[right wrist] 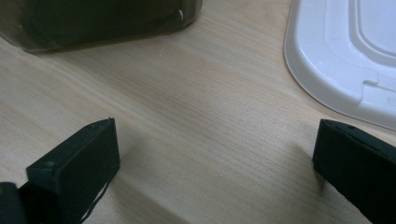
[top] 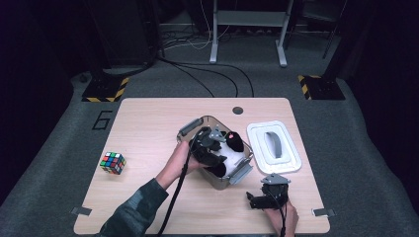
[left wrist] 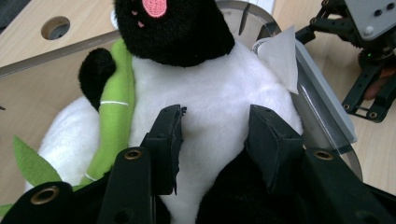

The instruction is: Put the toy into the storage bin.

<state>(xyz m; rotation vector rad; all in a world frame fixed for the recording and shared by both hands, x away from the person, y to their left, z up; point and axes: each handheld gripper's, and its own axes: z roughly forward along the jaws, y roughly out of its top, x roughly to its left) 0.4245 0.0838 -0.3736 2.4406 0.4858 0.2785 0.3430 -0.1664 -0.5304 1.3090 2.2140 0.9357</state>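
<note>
A black and white plush panda [top: 232, 148] lies in a clear plastic container [top: 195, 123] at the middle of the table. My left gripper [top: 217, 148] reaches down into the container. In the left gripper view its jaws [left wrist: 217, 126] press into the panda's white belly [left wrist: 210, 84] from both sides. A green plush bamboo stalk [left wrist: 114, 107] lies along the panda's side. My right gripper [top: 267, 197] rests low over the table near the front right. Its jaws [right wrist: 215, 149] stand wide apart over bare wood with nothing between them.
The container's white lid [top: 274, 146] lies flat to its right, and its edge [right wrist: 345, 60] shows ahead of the right gripper. A Rubik's cube [top: 112, 163] sits near the table's left edge. A round cable hole [top: 237, 110] is at the far edge.
</note>
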